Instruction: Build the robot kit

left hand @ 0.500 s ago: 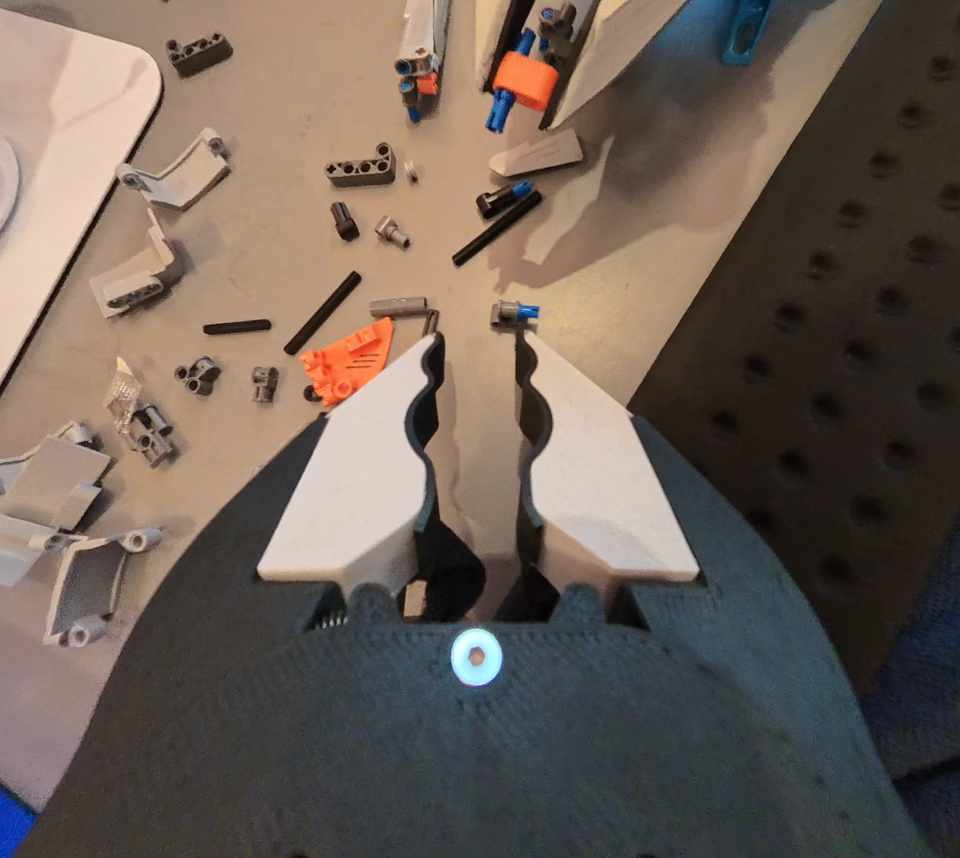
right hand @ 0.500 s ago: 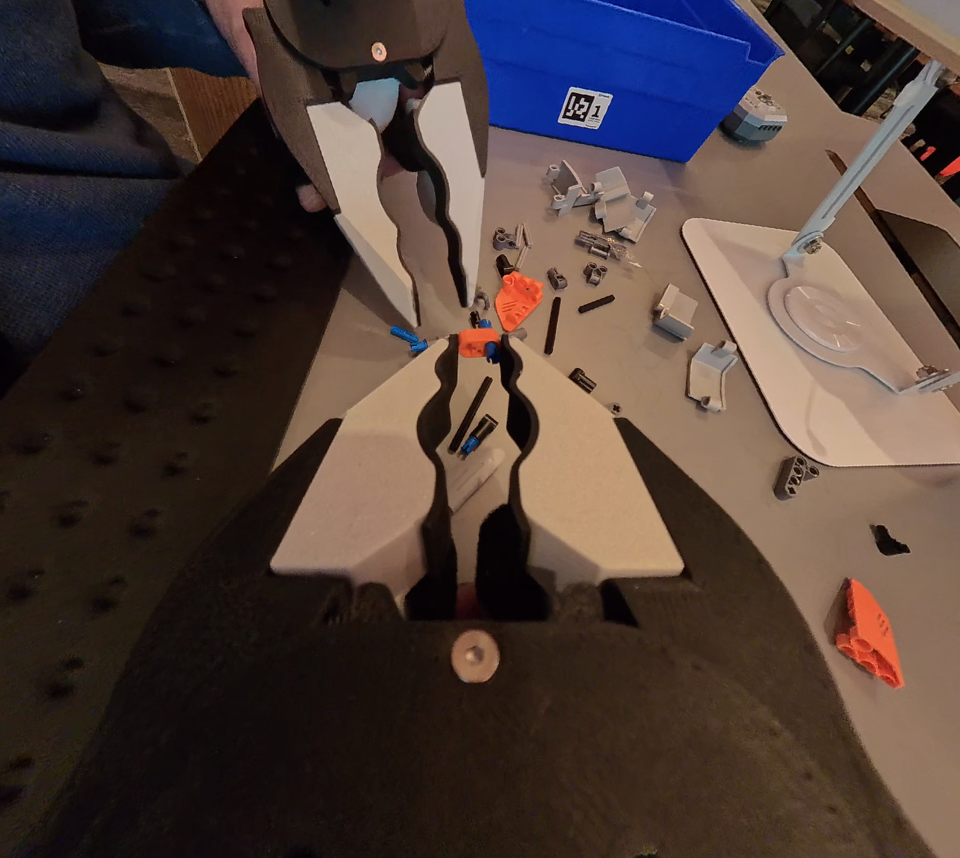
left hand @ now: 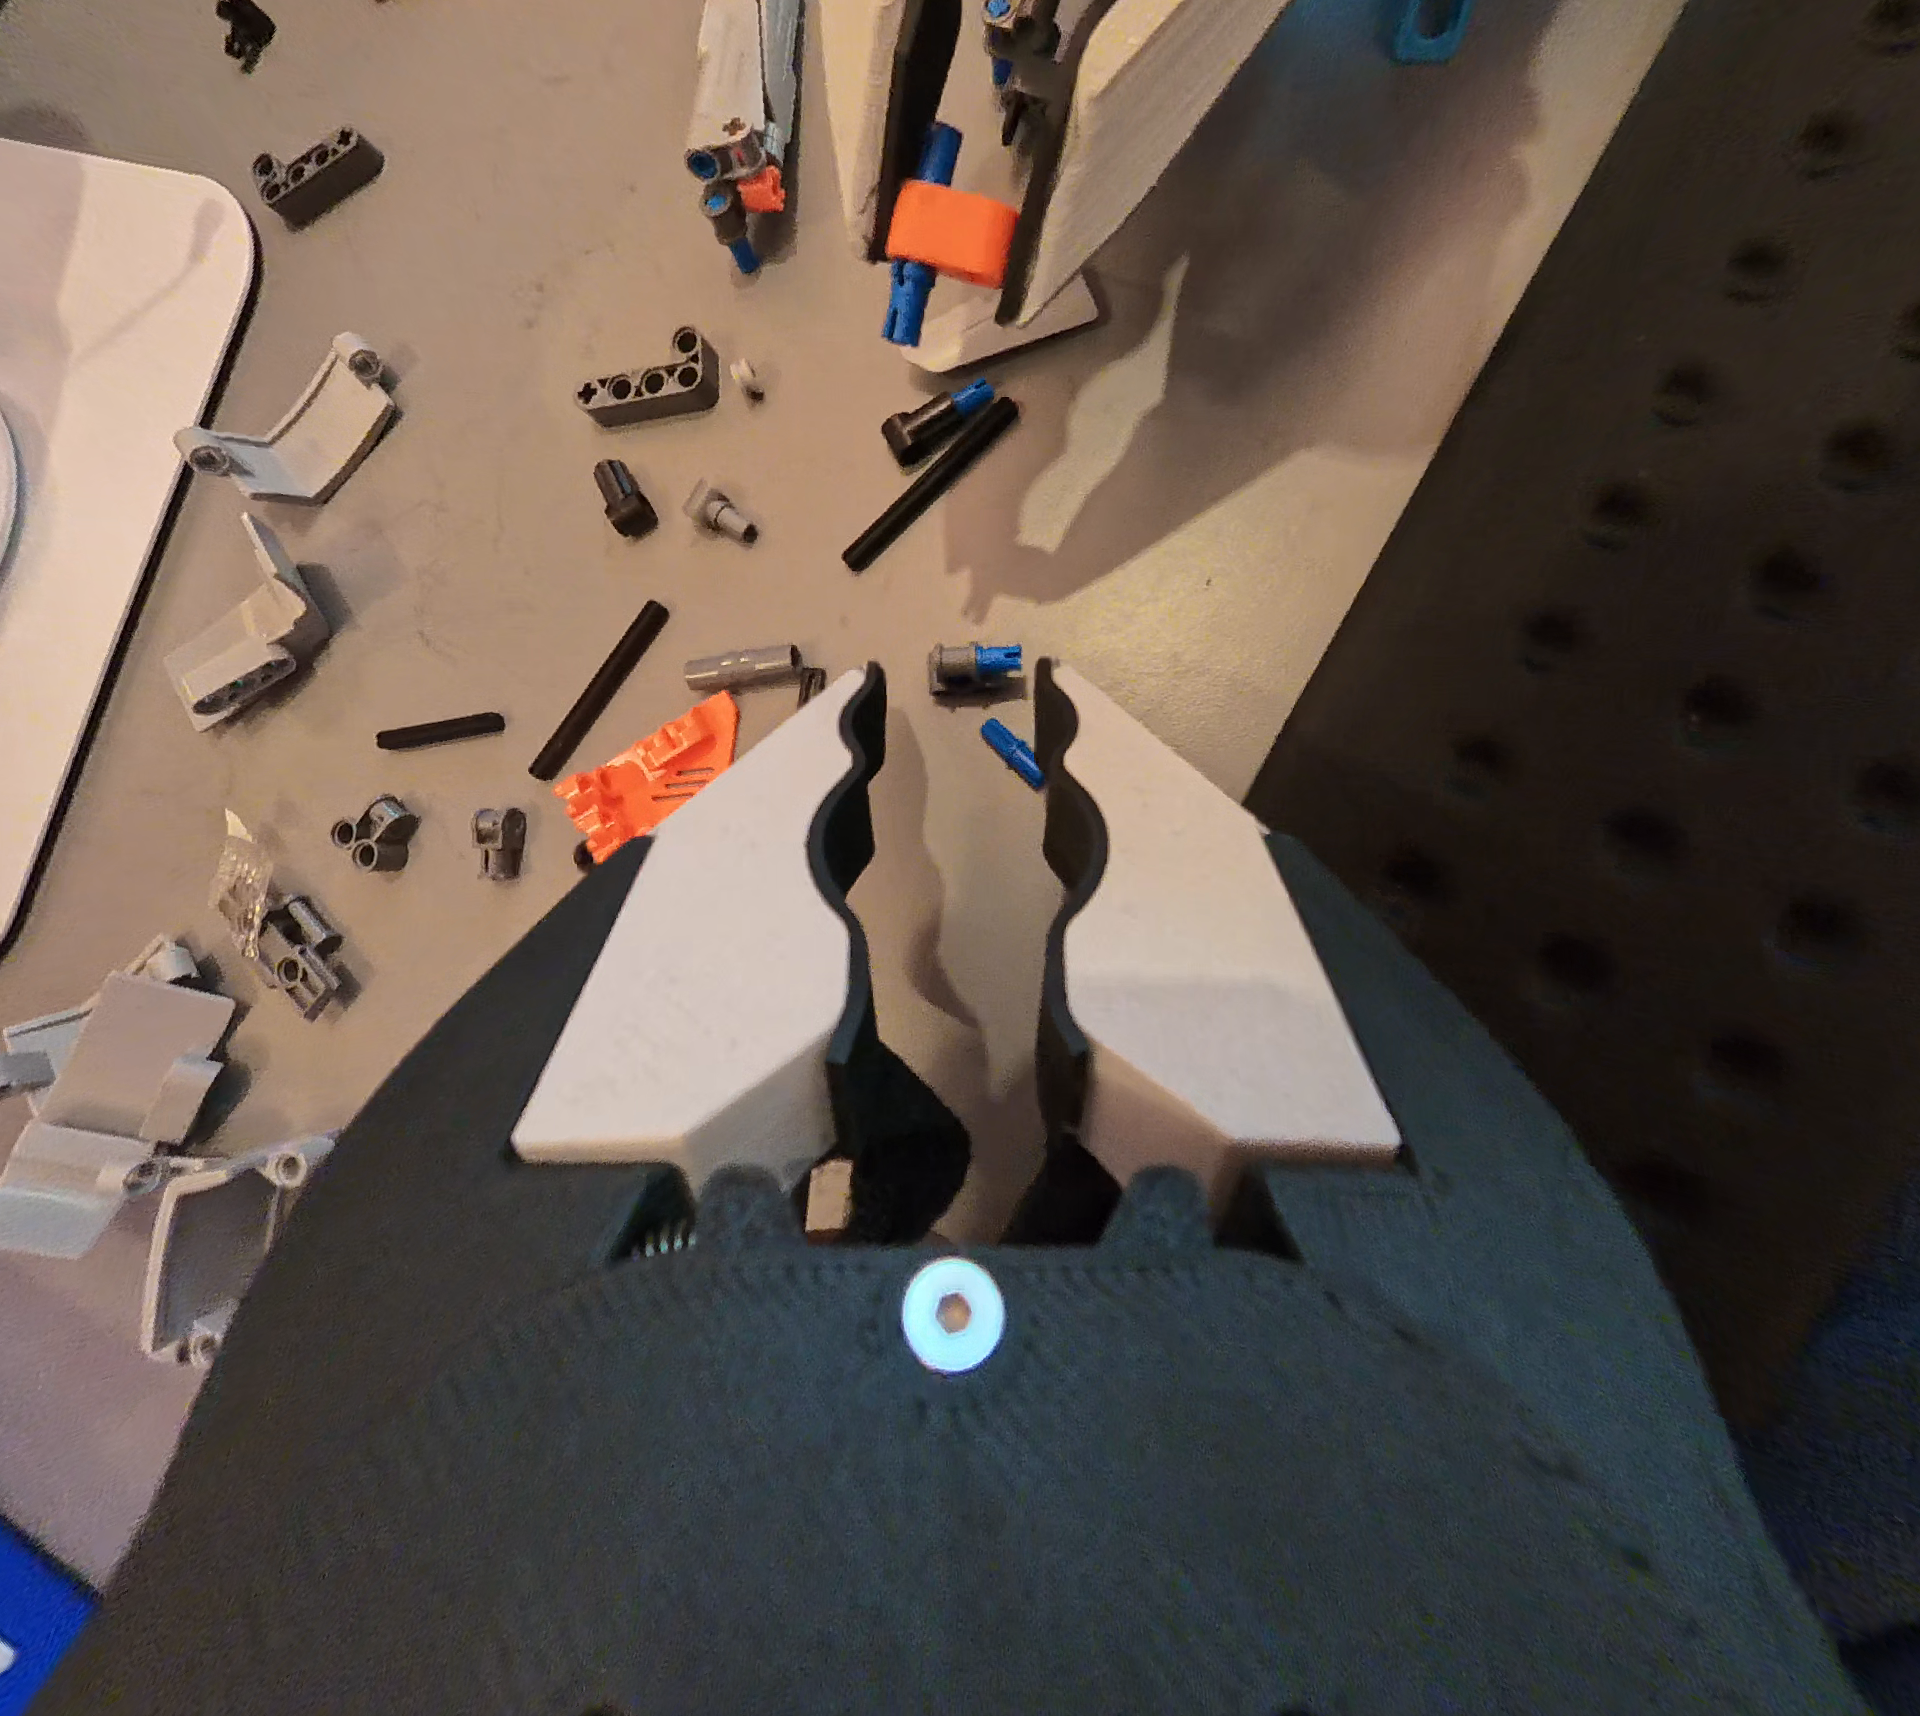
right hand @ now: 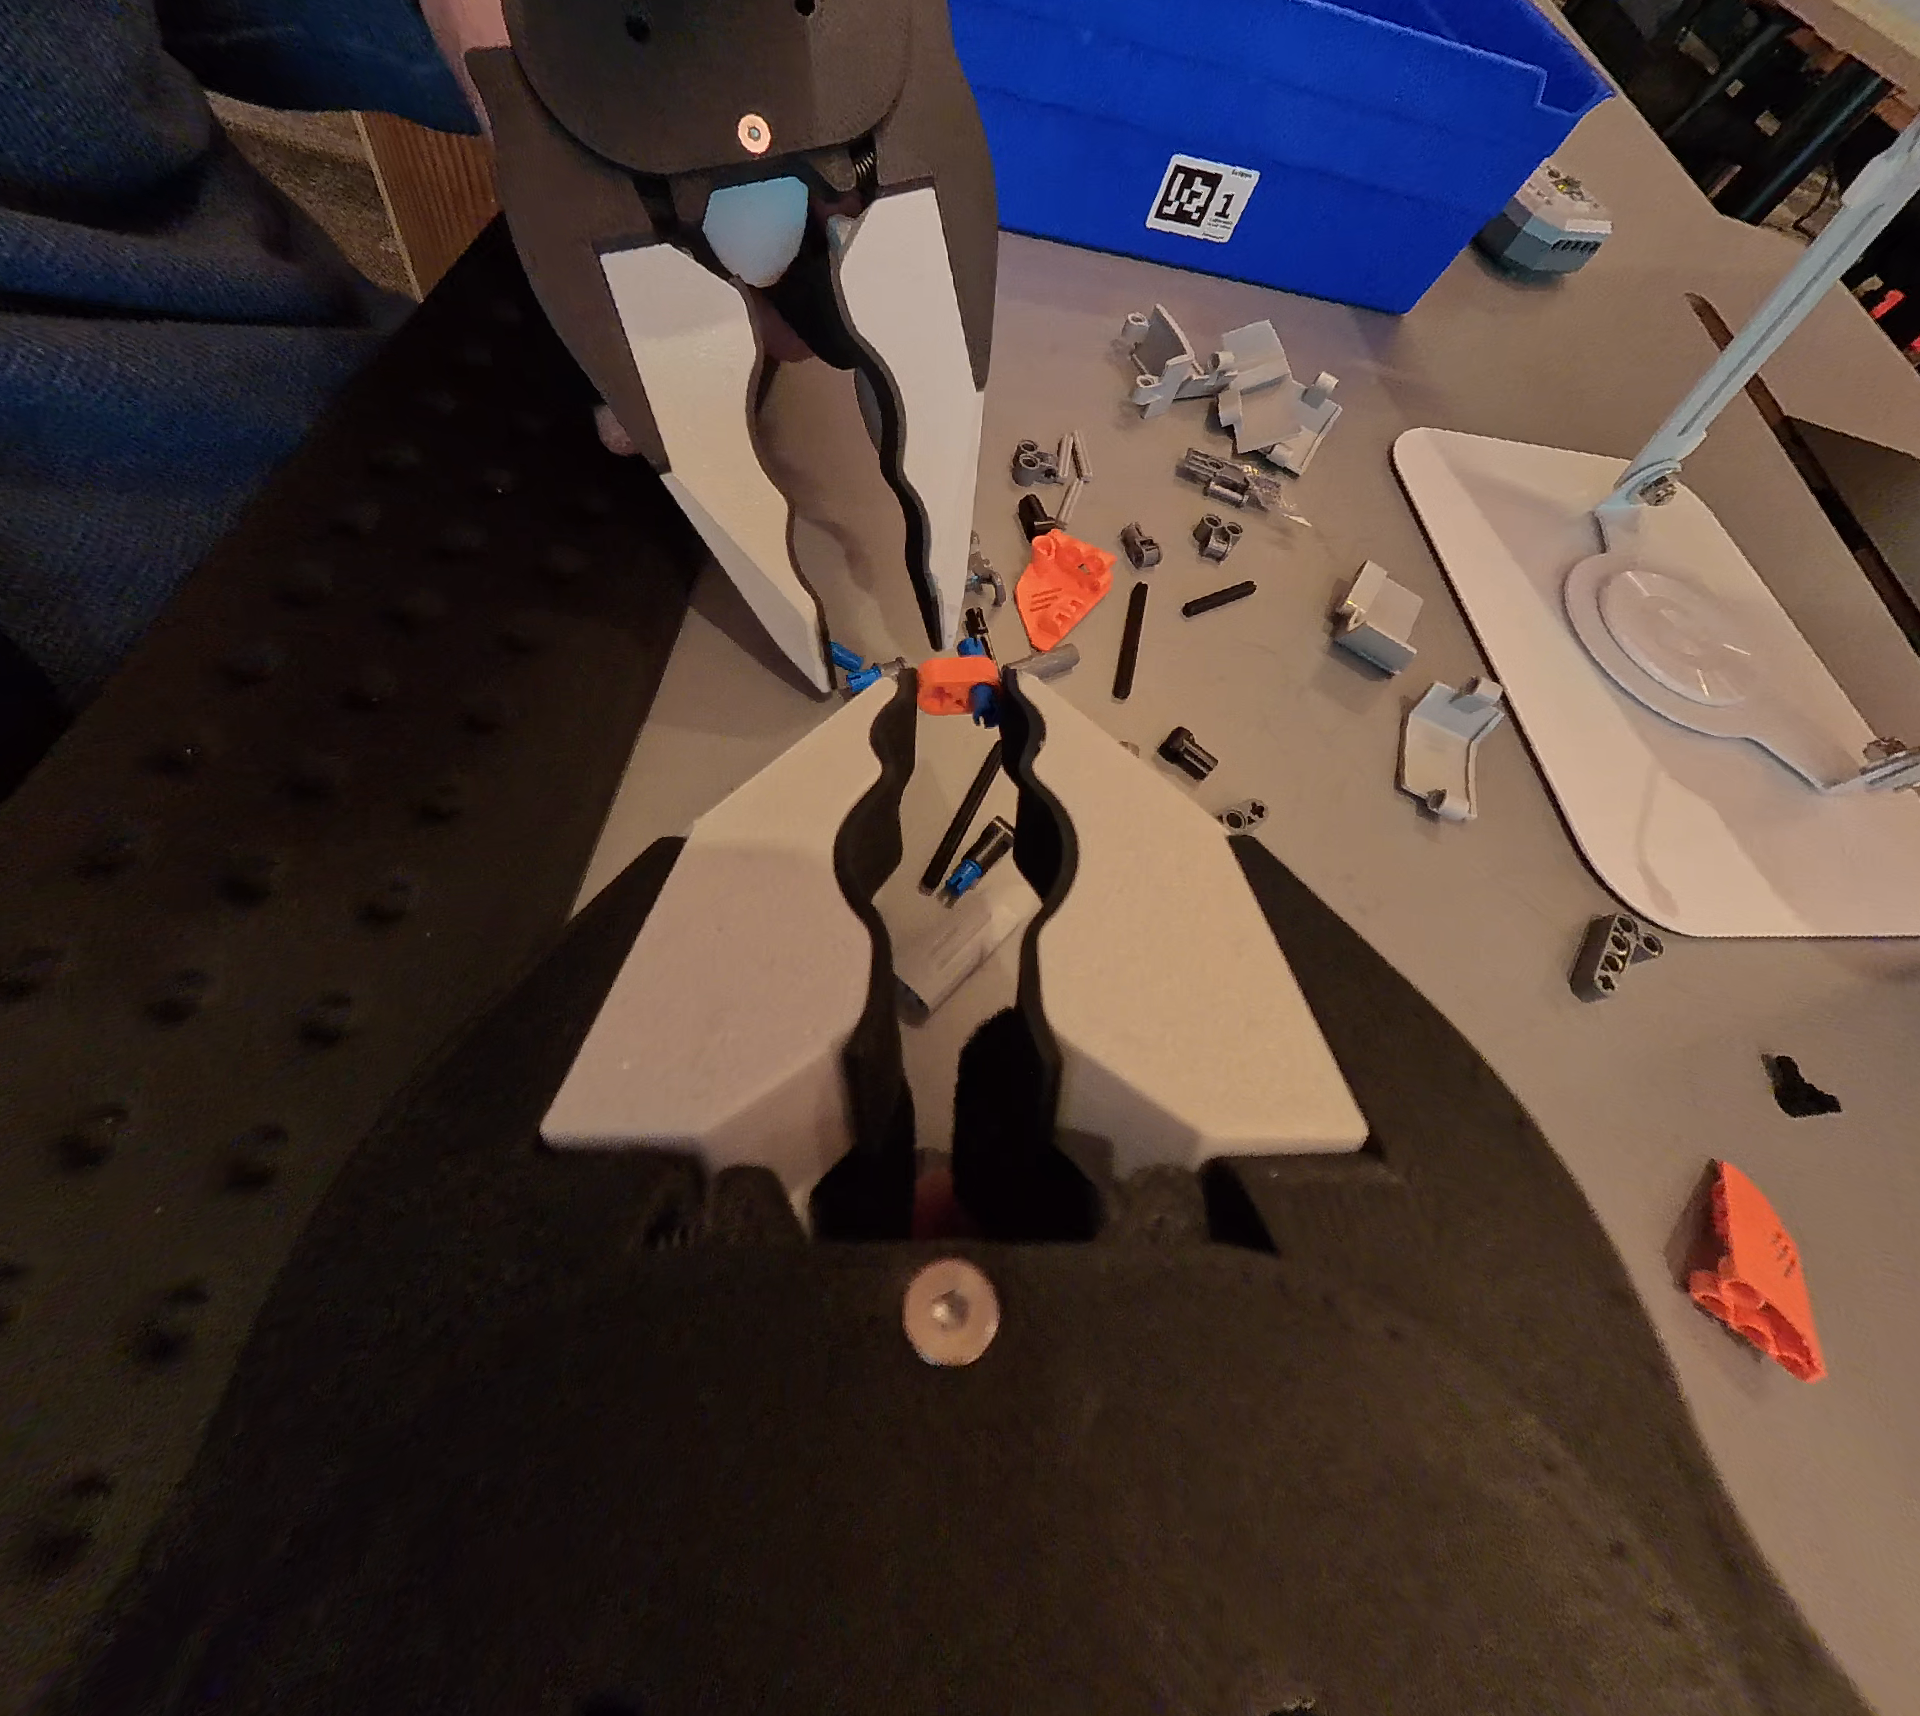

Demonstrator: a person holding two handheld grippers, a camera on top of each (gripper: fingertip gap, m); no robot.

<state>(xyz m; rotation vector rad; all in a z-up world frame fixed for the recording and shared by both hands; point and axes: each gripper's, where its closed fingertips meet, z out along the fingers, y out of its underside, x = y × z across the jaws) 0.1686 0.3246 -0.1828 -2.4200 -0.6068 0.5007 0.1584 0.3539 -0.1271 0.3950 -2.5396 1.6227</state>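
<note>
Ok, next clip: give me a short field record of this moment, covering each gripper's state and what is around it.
surface: grey table strewn with small plastic building parts
right gripper: shut on an orange connector with blue pins, at its fingertips
left gripper: open, empty, tips just above the table
nearest to left gripper: grey and blue pin and a loose blue pin between its tips
beside left gripper: orange panel
background: blue bin, white stand base
dark mat: perforated black board along the table edge
</note>
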